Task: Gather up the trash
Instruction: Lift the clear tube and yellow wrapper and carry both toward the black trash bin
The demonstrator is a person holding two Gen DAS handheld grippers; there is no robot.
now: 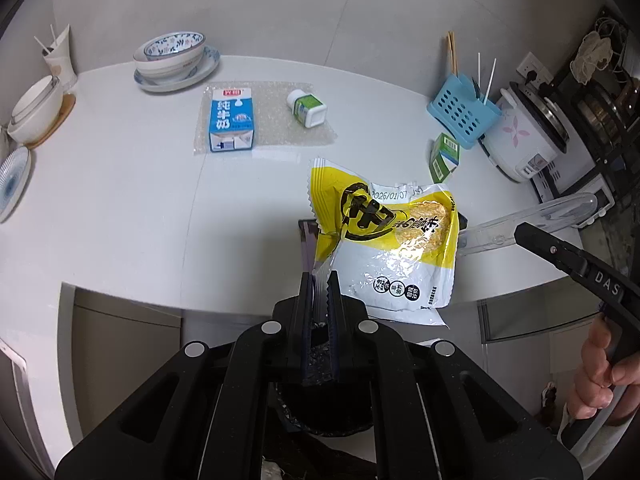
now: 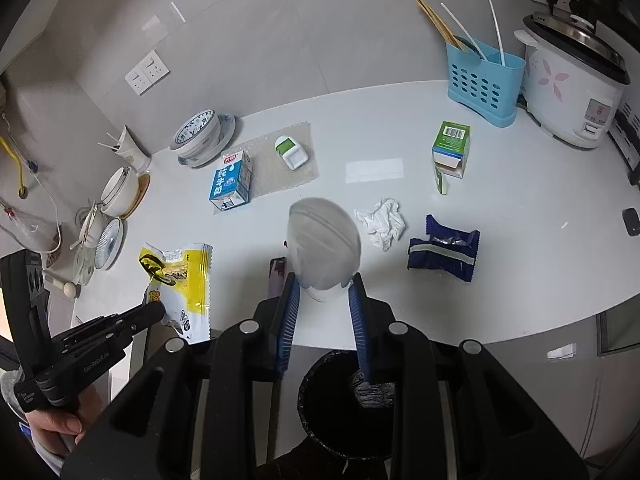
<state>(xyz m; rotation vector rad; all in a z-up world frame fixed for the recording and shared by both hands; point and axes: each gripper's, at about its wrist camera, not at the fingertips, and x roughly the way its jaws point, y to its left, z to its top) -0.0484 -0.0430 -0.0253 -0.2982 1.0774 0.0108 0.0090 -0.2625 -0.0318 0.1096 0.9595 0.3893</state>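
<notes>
Trash bin (image 2: pixel 340 412) partly behind gripper body.

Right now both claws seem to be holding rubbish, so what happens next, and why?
Probably carry both over the black-lined bin and let go. The left gripper pinches the yellow wrapper, the right gripper holds a clear plastic cup, and the bin sits just below.

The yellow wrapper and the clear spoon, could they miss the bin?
Maybe. The left gripper pinches only a corner of the yellow wrapper, so it could slip and land beside the bin. The right gripper clamps the plastic spoon by its narrow neck, so it could twist loose.
</notes>
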